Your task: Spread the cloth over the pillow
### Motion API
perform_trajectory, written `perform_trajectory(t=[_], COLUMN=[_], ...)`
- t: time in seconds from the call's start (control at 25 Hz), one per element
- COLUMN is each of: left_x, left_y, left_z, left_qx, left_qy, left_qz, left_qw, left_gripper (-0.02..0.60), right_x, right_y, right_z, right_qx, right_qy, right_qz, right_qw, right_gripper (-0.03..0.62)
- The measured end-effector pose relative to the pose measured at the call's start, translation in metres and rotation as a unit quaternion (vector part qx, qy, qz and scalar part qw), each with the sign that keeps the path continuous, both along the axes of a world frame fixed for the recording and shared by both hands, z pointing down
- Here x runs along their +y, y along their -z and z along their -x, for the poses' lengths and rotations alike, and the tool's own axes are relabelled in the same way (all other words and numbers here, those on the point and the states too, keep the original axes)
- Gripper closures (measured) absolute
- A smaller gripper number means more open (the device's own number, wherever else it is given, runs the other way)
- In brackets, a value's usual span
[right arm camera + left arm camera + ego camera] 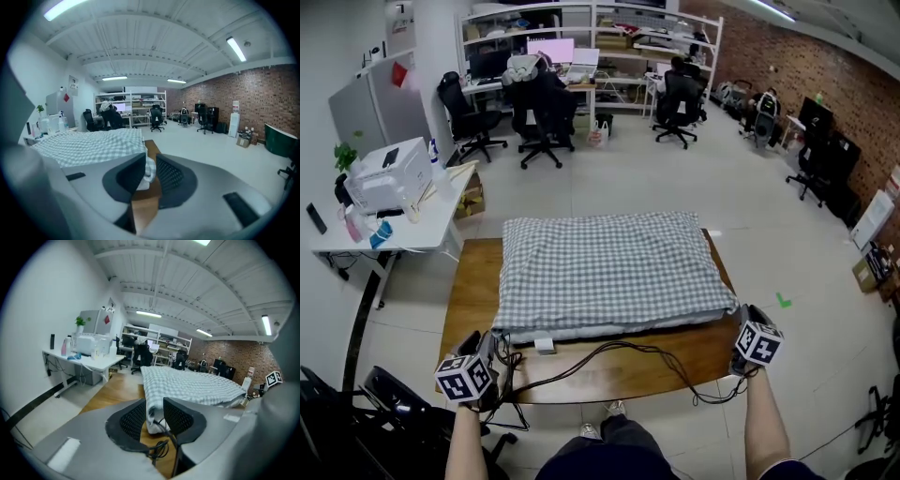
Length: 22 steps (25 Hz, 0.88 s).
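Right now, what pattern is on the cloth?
The cloth is a grey-and-white check, clearest in the head view.

Brick wall [811, 70], pale floor [628, 178], white desk [427, 230], black office chairs [546, 117].

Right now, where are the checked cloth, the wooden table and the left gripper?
checked cloth [609, 272]: head view, middle of its top surface.
wooden table [473, 291]: head view, bare strip left of the cloth.
left gripper [154, 405]: left gripper view, midway between its fingertips.
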<state>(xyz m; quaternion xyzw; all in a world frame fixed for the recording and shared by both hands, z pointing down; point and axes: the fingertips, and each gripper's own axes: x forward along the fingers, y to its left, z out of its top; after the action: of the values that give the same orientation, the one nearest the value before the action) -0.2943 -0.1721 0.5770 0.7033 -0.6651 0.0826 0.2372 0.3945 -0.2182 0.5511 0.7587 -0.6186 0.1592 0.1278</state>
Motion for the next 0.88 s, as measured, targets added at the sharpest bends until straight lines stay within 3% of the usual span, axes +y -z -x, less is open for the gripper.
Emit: perform_trajectory(t=[0.16, 0.4, 0.56, 0.68, 0.8, 0.88], left_x=[0.0, 0.01, 0.009, 0.0, -0.012, -0.02], left_y=[0.082, 0.18, 0.209, 0.207, 0.189, 0.175], left_z=[-0.03, -0.088, -0.129, -0.169, -0.209, -0.229], left_qx=[0.017, 0.043, 0.063, 0.064, 0.051, 0.037], left_qy=[-0.041, -0.123, -0.165, -0.201, -0.232, -0.244], left_qz=[-0.094, -0.185, -0.206, -0.2, -0.181, -0.169], left_qw=[0.9946, 0.9741, 0.9624, 0.9567, 0.9544, 0.9543], left_gripper=[0.511, 0.56, 0.566, 0.566, 0.565, 0.572], right_x=[0.004, 0.009, 0.009, 0.009, 0.007, 0.005], right_y=[0.062, 0.135, 0.16, 0.171, 0.171, 0.166], right_z=[0.061, 0.183, 0.246, 0.283, 0.311, 0.323], right_qx=[-0.008, -0.047, -0.066, -0.079, -0.079, -0.077], right_qy=[0.082, 0.228, 0.299, 0.335, 0.353, 0.359], right_qz=[-0.073, -0.15, -0.17, -0.177, -0.171, -0.162], right_qw=[0.994, 0.961, 0.937, 0.922, 0.917, 0.916], right_gripper=[0.513, 0.513, 0.514, 0.528, 0.594, 0.591])
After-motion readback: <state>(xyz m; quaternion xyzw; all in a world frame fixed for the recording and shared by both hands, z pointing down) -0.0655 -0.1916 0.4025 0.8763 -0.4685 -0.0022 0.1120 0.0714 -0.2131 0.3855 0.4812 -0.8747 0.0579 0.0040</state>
